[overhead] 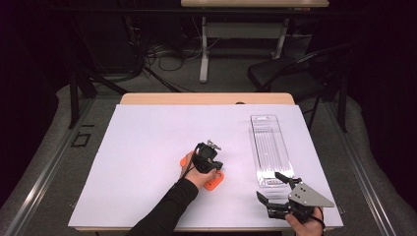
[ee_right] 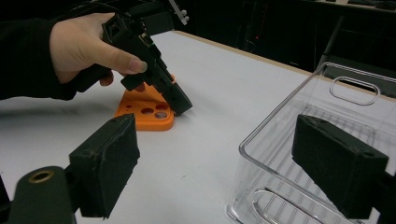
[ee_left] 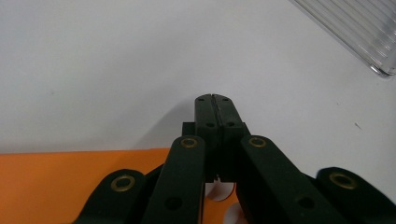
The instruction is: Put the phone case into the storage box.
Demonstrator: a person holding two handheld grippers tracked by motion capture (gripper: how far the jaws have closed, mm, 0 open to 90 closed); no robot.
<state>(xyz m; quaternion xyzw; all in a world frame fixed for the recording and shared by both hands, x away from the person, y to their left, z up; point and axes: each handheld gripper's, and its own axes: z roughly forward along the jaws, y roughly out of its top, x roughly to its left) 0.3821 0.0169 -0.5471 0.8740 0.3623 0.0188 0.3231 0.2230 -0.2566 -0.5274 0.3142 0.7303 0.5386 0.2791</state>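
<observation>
The left gripper [overhead: 212, 147] is held near the middle of the scene by the left hand [overhead: 196, 173], reached in from the near edge on a dark-sleeved forearm [overhead: 167, 209]; its jaws are pressed flat together and tilted downward. The right gripper [overhead: 273, 189] is held at the near right by the right hand [overhead: 307, 225], with its jaws spread wide apart and pointed left and far.

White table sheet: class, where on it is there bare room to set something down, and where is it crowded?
The white sheet is bare across its whole left half and far strip, bordered by the orange block and the clear tray. A narrower bare lane runs between block and tray. It is crowded at the near right, where the open right gripper meets the tray's end, and around the shut left gripper.
</observation>
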